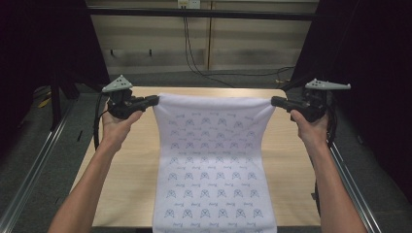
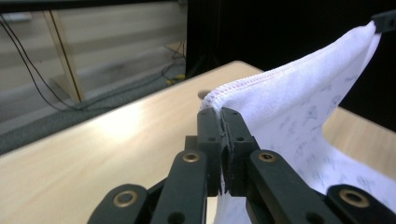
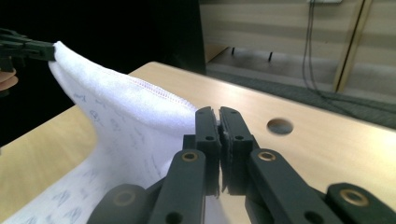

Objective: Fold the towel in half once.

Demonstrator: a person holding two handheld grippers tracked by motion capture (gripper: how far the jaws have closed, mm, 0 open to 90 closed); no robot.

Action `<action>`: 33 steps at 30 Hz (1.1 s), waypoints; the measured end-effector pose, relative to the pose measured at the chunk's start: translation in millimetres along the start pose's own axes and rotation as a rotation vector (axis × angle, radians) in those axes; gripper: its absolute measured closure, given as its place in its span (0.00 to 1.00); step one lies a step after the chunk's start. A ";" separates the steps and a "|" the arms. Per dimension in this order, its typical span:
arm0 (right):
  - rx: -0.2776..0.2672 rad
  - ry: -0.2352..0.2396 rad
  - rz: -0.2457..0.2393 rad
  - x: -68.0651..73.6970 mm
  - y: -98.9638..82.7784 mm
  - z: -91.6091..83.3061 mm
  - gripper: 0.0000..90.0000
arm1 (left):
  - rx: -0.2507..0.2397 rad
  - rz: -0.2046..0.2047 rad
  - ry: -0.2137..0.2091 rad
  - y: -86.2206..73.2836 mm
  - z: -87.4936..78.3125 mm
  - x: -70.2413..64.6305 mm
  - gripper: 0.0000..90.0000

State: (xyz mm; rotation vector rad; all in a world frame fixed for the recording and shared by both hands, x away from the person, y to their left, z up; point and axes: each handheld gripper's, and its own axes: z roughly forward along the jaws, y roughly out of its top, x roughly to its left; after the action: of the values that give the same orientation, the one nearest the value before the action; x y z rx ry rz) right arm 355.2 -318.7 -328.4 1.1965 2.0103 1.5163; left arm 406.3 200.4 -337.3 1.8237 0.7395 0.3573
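Note:
A white towel (image 1: 211, 160) printed with small blue figures hangs from its two far corners and trails down over the wooden table (image 1: 131, 170) to the near edge. My left gripper (image 1: 156, 100) is shut on the towel's far left corner, and its own view shows the hem (image 2: 261, 81) pinched between the black jaws. My right gripper (image 1: 273, 101) is shut on the far right corner, with the towel (image 3: 130, 121) spreading away from the jaws. The top hem is stretched nearly straight between the two grippers, lifted above the tabletop.
The table's far edge (image 1: 218, 90) lies just behind the towel, with grey floor and black cables (image 1: 204, 70) beyond. A round hole (image 3: 280, 126) is in the tabletop near the right gripper. Metal rails (image 1: 34, 165) run along both sides.

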 end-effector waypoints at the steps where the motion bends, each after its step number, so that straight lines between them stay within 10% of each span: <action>1: 0.009 0.006 0.005 0.4 -6.2 -2.0 0.97 | 0.007 -0.004 -0.018 -7.4 -3.8 -5.5 0.98; 11: 0.012 0.052 -0.015 25.1 -52.2 -28.1 0.97 | 0.038 0.007 -0.021 -43.6 -25.1 -36.2 0.97; 20: 0.148 0.101 0.018 52.7 -136.8 -50.1 0.97 | 0.149 0.067 -0.052 -102.6 -42.8 -76.1 0.97; 33: 0.344 0.102 0.025 75.4 -185.3 -53.4 0.97 | 0.327 0.023 -0.081 -161.2 -50.5 -104.1 0.97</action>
State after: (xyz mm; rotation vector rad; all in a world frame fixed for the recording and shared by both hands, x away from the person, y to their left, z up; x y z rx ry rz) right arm 197.7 -304.8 -462.0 1.2954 2.4050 1.3004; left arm 247.7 206.8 -456.3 2.1420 0.7542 0.1824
